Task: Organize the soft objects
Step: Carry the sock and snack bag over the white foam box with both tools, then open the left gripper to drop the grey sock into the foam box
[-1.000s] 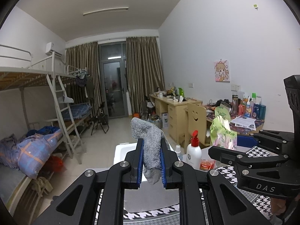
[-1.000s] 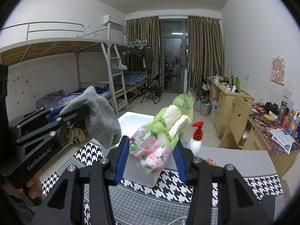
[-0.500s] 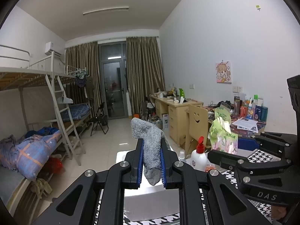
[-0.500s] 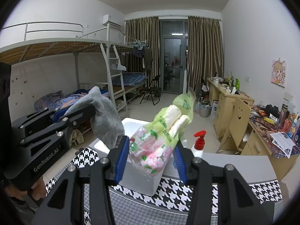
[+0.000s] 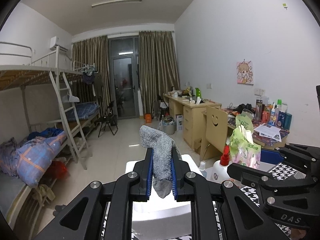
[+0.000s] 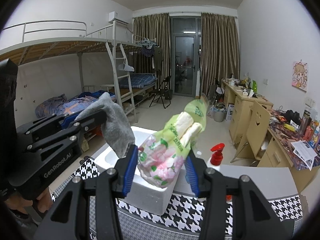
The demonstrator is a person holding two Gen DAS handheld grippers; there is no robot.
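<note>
A white foam box (image 6: 144,192) sits on the worktop (image 6: 258,182), which is partly covered by a black-and-white houndstooth cloth (image 6: 200,208). From the right wrist view, a pump bottle with a red top (image 6: 217,156) stands just beside the box at about 3 o'clock. Both grippers are held in the air over the box, with nothing between them and its open top.

The room is a dormitory. A metal bunk bed (image 6: 84,46) with a ladder runs along the wall at 9 o'clock, with a blue plaid quilt (image 5: 38,156) bundled on the lower bunk. Brown curtains (image 6: 218,54) flank a glass door at 12 o'clock. Wooden desks (image 5: 192,112) and a chair with a smiley face cut into its back (image 5: 215,132) line the wall at 3 o'clock.

The left gripper (image 5: 161,174) pinches a grey sock (image 5: 160,154) around its middle. The sock's long axis runs forward along the fingers; its far end bends toward 10 o'clock and its near end droops between the pads.

The right gripper (image 6: 162,172) clamps a green floral plastic pack of tissues (image 6: 170,148) at its lower end. The pack tilts up and away toward 1 o'clock, over the box's far edge.
</note>
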